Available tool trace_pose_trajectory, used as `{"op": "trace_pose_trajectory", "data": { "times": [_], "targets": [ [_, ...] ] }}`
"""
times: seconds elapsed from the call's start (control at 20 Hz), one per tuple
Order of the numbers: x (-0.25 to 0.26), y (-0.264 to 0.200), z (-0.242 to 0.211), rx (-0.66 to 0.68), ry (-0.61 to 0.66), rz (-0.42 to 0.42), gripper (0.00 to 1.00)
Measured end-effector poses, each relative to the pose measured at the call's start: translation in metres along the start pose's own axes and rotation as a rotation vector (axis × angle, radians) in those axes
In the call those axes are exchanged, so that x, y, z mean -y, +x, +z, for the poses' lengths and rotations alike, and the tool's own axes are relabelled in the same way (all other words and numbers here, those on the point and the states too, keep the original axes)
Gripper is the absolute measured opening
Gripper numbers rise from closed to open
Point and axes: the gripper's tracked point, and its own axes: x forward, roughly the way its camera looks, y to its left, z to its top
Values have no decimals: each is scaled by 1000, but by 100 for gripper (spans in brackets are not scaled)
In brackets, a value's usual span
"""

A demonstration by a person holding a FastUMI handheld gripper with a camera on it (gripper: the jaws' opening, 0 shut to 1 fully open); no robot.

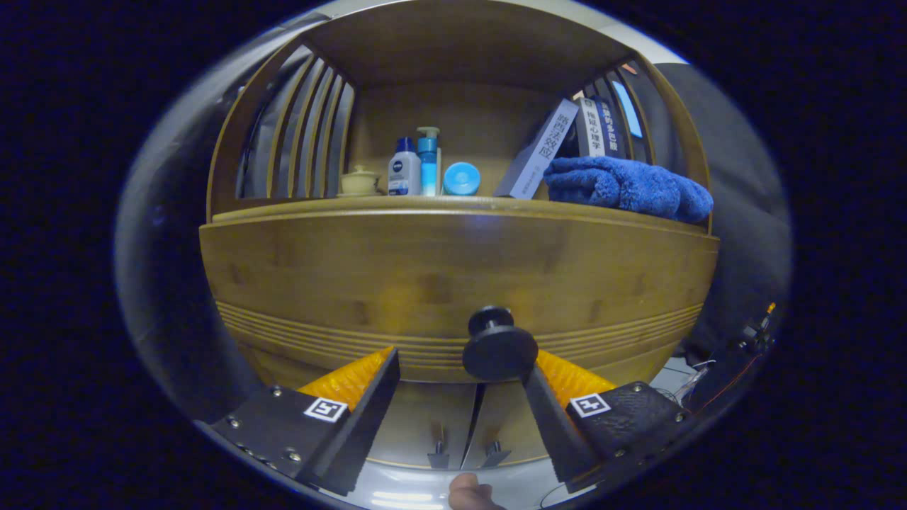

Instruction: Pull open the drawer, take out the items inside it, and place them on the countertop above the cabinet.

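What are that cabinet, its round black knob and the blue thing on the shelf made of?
The cabinet looks like bamboo or light wood with a smooth satin finish: visible grain, soft sheen. The knob seems matte black plastic or painted metal, hard to tell. The blue towel looks like fluffy microfibre. The gripper stands open, jaws either side of the knob.

Wooden drawer [453, 276] closed, black round knob [499, 347] centred low.

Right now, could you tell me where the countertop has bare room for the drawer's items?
The countertop is bare between the round blue jar and the leaning book. The blue towel crowds one end, the bottles the other. The open gripper brackets the drawer knob.
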Motion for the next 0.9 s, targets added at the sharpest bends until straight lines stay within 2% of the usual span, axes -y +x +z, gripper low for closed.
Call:
{"op": "trace_pose_trajectory", "data": {
  "times": [0.15, 0.25, 0.8, 0.85, 0.9],
  "targets": [
    [12, -20, 3, 13, -27, -16, 98],
    [9, -40, 8, 11, -25, 8, 98],
    [27, -187, 64, 158, -154, 43, 98],
    [27, -198, 69, 181, -181, 42, 98],
    [38, -209, 78, 193, -125, -7, 97]
  ]
}}
